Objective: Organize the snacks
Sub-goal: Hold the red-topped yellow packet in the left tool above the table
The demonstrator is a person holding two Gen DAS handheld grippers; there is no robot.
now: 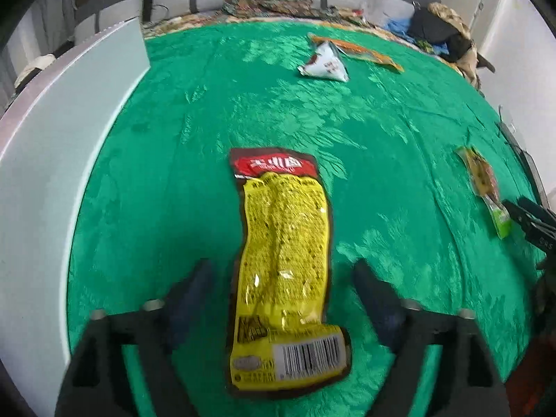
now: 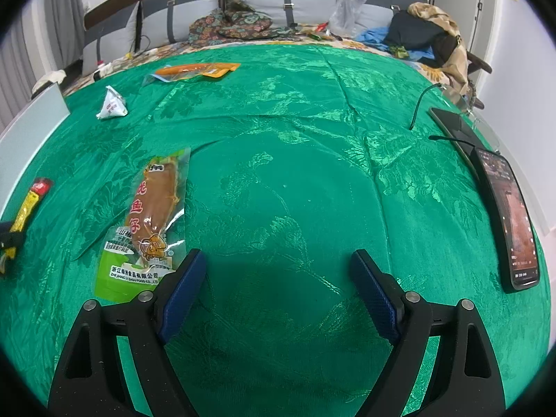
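A long yellow snack packet (image 1: 285, 243) with a red top and a barcode lies flat on the green cloth (image 1: 243, 104). My left gripper (image 1: 281, 267) is open just above it, one finger on each side, and the pads do not touch it. My right gripper (image 2: 278, 257) is open over bare cloth with nothing between its fingers. A clear squid snack packet (image 2: 153, 215) with a green bottom lies just left of its left finger. In the right wrist view the yellow packet (image 2: 29, 205) shows at the far left edge.
A white triangular packet (image 2: 111, 104) and a long orange packet (image 2: 194, 69) lie at the far side. A white box wall (image 1: 69, 139) stands along the left. A phone (image 2: 514, 215) and a dark device (image 2: 451, 121) with cables lie at the right edge.
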